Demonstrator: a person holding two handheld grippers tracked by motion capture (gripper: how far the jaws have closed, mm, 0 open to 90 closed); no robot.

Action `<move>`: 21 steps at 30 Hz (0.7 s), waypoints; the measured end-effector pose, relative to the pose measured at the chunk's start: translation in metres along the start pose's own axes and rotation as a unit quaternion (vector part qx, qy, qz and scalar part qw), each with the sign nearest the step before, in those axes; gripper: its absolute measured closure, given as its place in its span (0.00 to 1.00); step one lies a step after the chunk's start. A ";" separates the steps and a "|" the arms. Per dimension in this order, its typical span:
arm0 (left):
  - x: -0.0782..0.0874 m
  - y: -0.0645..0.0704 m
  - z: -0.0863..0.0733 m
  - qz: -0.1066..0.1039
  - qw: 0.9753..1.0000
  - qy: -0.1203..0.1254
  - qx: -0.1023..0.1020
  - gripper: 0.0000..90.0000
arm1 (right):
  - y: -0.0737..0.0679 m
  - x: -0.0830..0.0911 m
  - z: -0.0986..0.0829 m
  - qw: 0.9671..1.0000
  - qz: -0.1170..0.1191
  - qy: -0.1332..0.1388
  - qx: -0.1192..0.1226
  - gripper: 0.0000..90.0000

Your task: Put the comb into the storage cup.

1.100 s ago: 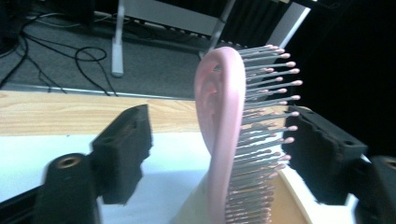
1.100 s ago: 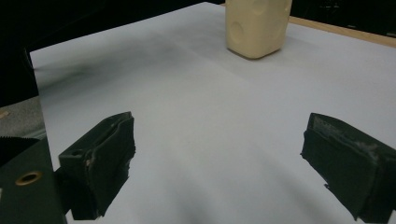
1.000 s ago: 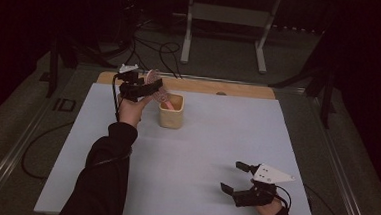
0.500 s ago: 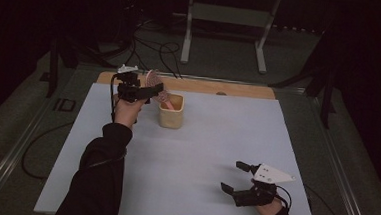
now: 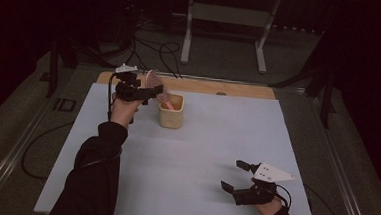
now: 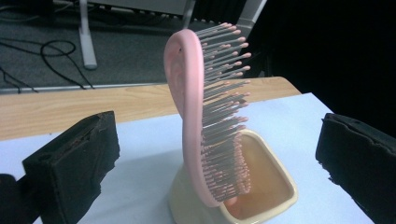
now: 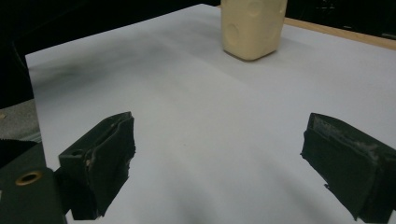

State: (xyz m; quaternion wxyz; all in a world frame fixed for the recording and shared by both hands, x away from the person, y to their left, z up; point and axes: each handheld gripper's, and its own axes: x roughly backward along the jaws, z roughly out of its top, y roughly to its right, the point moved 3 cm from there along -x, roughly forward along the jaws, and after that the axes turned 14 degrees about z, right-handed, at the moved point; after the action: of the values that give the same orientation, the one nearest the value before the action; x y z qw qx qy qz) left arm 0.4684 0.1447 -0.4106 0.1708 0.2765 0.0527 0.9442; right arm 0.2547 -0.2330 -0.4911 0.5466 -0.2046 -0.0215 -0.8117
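Hairbrush [image 6: 201,116], pink, stood handle-down in cream cup [image 5: 171,111] at table's far side; placement looked done. Left gripper [image 5: 147,92] jaws spread wide around it, gripping nothing. Right gripper [image 5: 237,176] wide, idle.

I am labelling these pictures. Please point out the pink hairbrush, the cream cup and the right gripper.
pink hairbrush [image 6: 187,107]: left gripper view, on its pink back edge.
cream cup [image 5: 171,118]: high view, on its front wall.
right gripper [image 5: 234,176]: high view, midway between its fingertips.
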 end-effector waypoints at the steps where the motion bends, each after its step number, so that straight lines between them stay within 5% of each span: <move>1: 0.000 0.000 0.000 -0.002 1.000 -0.002 -0.003 0.00 | 0.000 0.000 0.000 1.000 -0.001 -0.001 0.001 0.10; 21: 0.017 -0.002 -0.006 -0.043 0.998 -0.004 -0.037 0.00 | 0.006 0.006 -0.004 1.000 -0.012 -0.002 -0.002 0.10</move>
State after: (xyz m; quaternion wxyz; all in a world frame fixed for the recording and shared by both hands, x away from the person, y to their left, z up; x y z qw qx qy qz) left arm 0.4523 0.1528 -0.4069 0.2219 0.2715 0.0294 0.9360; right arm 0.2571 -0.2423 -0.4941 0.5368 -0.2065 -0.0234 -0.8178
